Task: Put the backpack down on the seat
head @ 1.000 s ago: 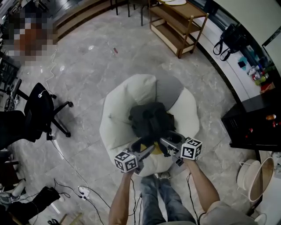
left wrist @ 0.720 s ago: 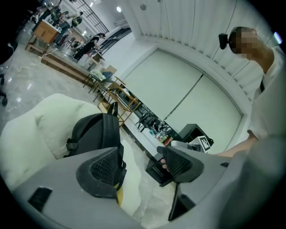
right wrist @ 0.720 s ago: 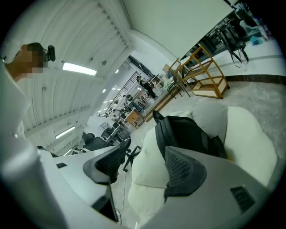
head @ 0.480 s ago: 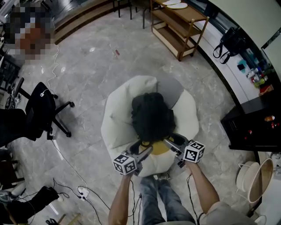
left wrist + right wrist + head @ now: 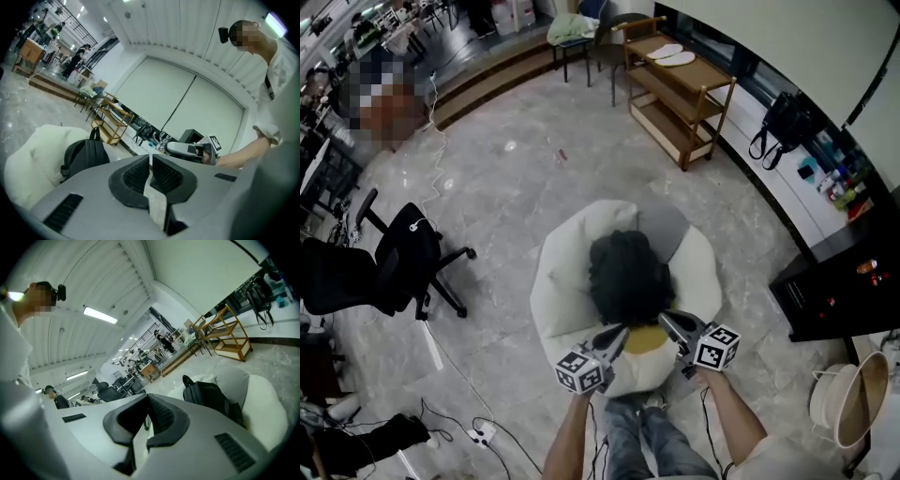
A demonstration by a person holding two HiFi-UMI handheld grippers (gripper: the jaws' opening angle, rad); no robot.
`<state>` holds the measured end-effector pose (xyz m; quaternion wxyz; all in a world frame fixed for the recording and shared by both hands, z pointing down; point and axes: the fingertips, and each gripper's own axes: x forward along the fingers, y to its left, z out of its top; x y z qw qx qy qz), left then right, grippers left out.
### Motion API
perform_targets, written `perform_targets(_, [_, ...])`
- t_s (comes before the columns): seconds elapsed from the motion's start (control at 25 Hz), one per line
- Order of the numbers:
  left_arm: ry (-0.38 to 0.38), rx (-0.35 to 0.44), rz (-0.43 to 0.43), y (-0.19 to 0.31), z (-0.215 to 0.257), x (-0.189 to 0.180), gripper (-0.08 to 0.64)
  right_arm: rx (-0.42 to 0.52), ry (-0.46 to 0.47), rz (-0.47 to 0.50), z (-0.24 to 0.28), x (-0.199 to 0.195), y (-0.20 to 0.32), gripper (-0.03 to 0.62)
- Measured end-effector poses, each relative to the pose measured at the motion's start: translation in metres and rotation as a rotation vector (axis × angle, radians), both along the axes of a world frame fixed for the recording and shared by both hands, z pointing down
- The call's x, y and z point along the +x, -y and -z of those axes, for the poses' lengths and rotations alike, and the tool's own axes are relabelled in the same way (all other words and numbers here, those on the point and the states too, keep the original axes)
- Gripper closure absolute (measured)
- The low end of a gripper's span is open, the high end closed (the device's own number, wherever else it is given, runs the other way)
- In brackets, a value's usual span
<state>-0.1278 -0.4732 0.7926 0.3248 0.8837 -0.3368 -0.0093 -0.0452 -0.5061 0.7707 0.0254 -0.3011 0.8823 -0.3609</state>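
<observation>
Backpack (image 5: 626, 277), black, lies in the middle of the white beanbag seat (image 5: 567, 272). Just beside its near edge but clear of it, the left gripper (image 5: 614, 339) and right gripper (image 5: 667, 326) hover, each with jaws just closed together on nothing.

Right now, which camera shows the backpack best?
The head view: the backpack shows nearly whole from above, on the white beanbag seat. Both gripper views catch only its upper part, from the side.
</observation>
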Motion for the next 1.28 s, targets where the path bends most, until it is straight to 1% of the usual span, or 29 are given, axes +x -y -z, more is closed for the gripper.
perform_targets(0.16, [-0.008,0.06,-0.018,-0.024,0.038,0.014,0.525,0.038,0.002,0.034,0.03,0.003,-0.031,0.565])
perform_targets(0.44, [0.027,0.157,-0.035,-0.054,0.091,0.033,0.526,0.134,-0.013,0.08,0.079,0.006,-0.064,0.565])
perform_targets(0.56, [0.007,0.186,-0.023,-0.07,0.119,0.043,0.526,0.181,-0.016,0.076,0.106,0.01,-0.08,0.565])
perform_targets(0.68, [-0.01,0.225,-0.006,-0.083,0.154,0.052,0.526,0.248,-0.056,0.072,0.135,0.011,-0.095,0.565])
perform_targets(0.76, [-0.003,0.249,-0.01,-0.098,0.173,0.06,0.526,0.284,-0.084,0.078,0.151,0.01,-0.111,0.565])
perform_targets(0.84, [0.007,0.276,-0.012,-0.114,0.188,0.064,0.526,0.314,-0.092,0.087,0.167,0.006,-0.129,0.565])
perform_targets(0.96, [0.009,0.32,0.004,-0.136,0.207,0.067,0.526,0.368,-0.078,0.096,0.191,0.0,-0.154,0.565])
perform_targets(1.08, [0.008,0.348,0.026,-0.151,0.224,0.075,0.526,0.416,-0.092,0.087,0.209,0.004,-0.172,0.565])
perform_targets(1.28, [0.037,0.374,0.053,-0.172,0.229,0.076,0.526,0.448,-0.107,0.087,0.215,0.012,-0.194,0.565])
